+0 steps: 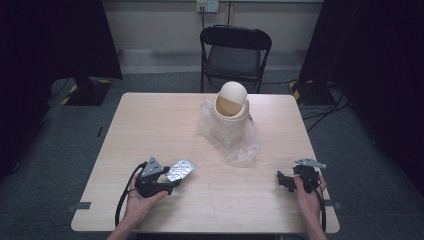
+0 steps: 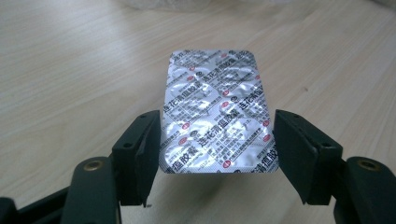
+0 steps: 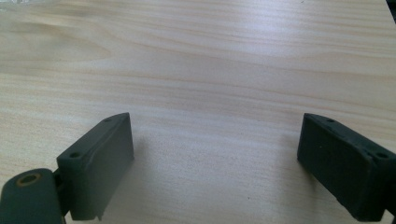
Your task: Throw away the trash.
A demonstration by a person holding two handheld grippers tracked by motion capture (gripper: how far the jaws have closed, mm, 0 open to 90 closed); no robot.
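A silver foil blister pack (image 2: 215, 109) printed with red and black characters is clamped by its two long edges between the jaws of my left gripper (image 2: 217, 142), slightly above the wooden table. From above, the blister pack (image 1: 180, 170) sticks out to the upper right of the left gripper (image 1: 170, 181) at the front left of the table. My right gripper (image 1: 283, 181) rests at the front right, jaws wide apart. Between the right gripper (image 3: 215, 158) jaws lies bare wood only.
A beige swing-lid bin (image 1: 231, 102) lined with a clear plastic bag (image 1: 235, 137) stands at the table's far middle. A black chair (image 1: 235, 50) stands behind the table. The table (image 1: 150, 130) has wood between the bin and both grippers.
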